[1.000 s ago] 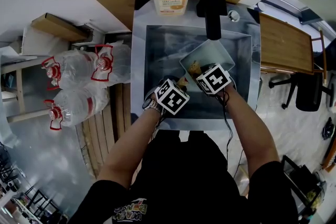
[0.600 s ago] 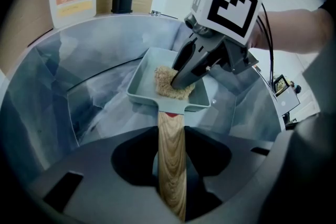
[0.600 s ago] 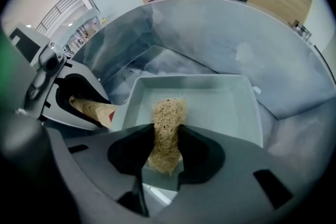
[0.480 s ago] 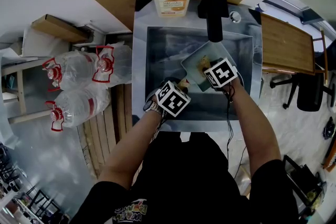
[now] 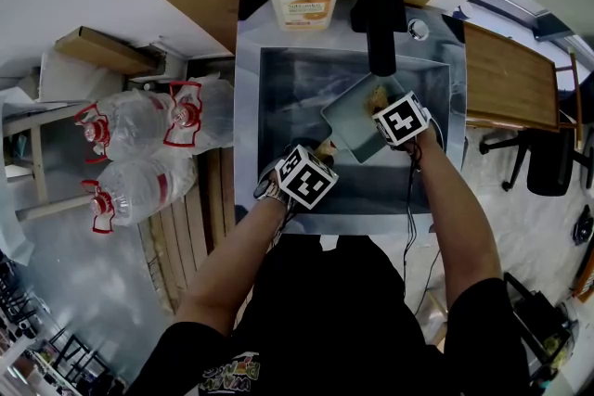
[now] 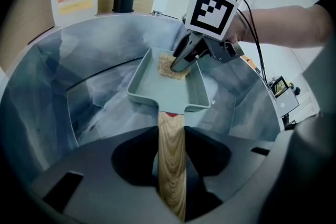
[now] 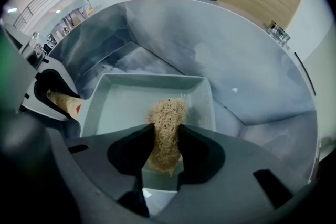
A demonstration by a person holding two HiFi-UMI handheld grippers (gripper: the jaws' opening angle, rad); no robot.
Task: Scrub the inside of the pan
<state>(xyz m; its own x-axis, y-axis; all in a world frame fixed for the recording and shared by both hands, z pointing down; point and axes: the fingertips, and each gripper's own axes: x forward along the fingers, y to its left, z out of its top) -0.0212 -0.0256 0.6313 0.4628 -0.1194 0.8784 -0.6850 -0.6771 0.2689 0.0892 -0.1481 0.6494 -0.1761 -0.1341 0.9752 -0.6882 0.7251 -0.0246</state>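
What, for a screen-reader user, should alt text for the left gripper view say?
The left tool grips the wooden handle of a square grey-green pan held in a steel sink, while the right tool presses a tan fibre scrubber against the pan's far end.

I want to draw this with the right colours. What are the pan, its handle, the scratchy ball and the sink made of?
The pan looks like metal with a matte pale green coating, judging by its thin, even walls. Its handle is wood, showing light brown grain lines. The scratchy ball is tangled tan strands, maybe plant fibre. The sink is probably stainless steel: grey with a dull sheen.
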